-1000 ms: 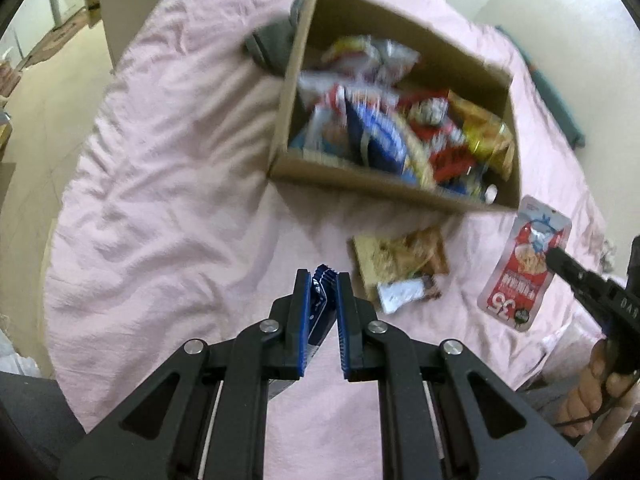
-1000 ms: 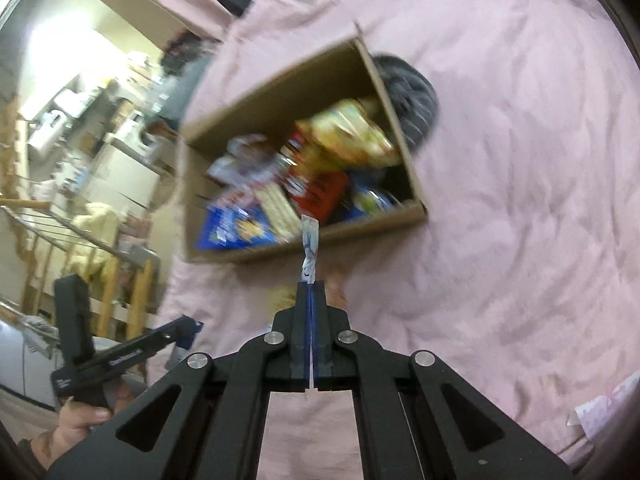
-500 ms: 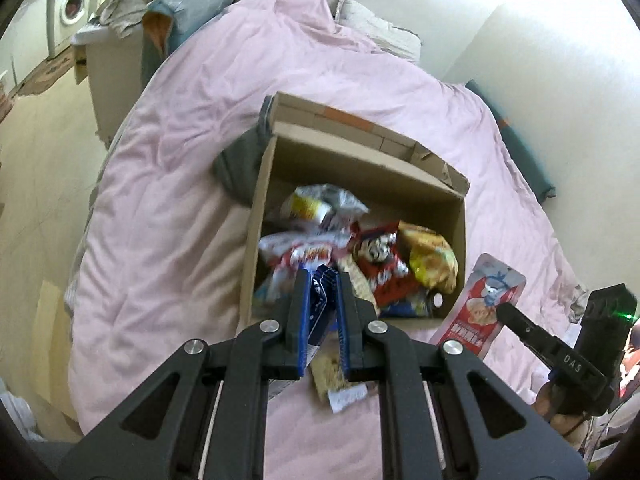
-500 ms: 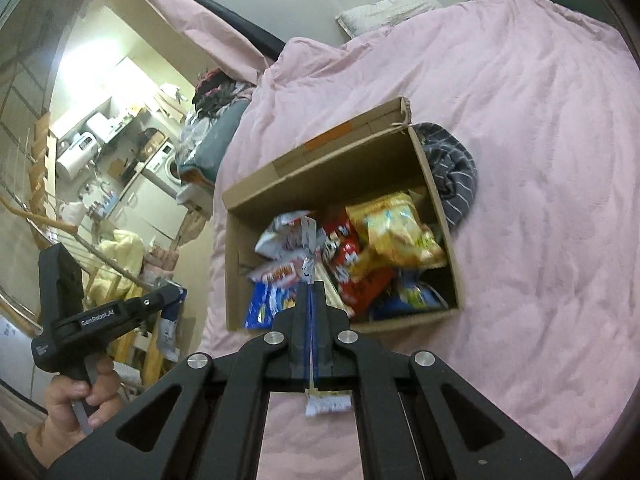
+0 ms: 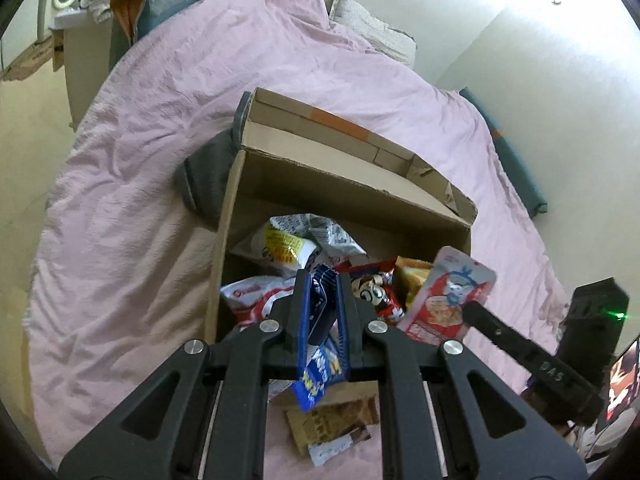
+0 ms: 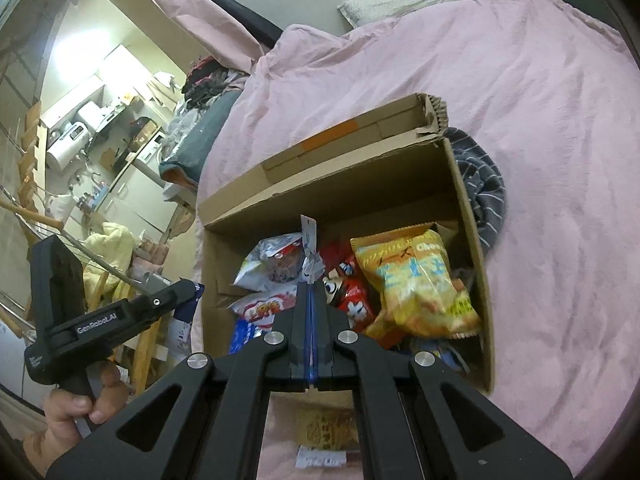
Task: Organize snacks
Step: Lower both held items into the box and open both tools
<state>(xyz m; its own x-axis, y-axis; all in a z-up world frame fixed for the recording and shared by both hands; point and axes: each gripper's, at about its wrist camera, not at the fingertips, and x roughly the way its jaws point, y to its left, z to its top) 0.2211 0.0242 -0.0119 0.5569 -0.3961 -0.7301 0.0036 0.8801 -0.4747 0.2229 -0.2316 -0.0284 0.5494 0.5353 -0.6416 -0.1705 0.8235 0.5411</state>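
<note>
While gripping packets, both tools over box [image 5: 344, 184]

Soft daylight washes the pink duvet [image 5: 168, 128] evenly, with glare bleaching the wall [image 5: 552, 60] upper right; the kitchen light [image 6: 76, 50] blows out, fisheye edges bend and darken, near jaws slightly soft.

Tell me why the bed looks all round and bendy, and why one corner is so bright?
Left wrist view: the fisheye lens curves the pink bedspread, and the corners go black. Right wrist view: same bending; a bright room light glares at upper left, washing out detail there.
</note>
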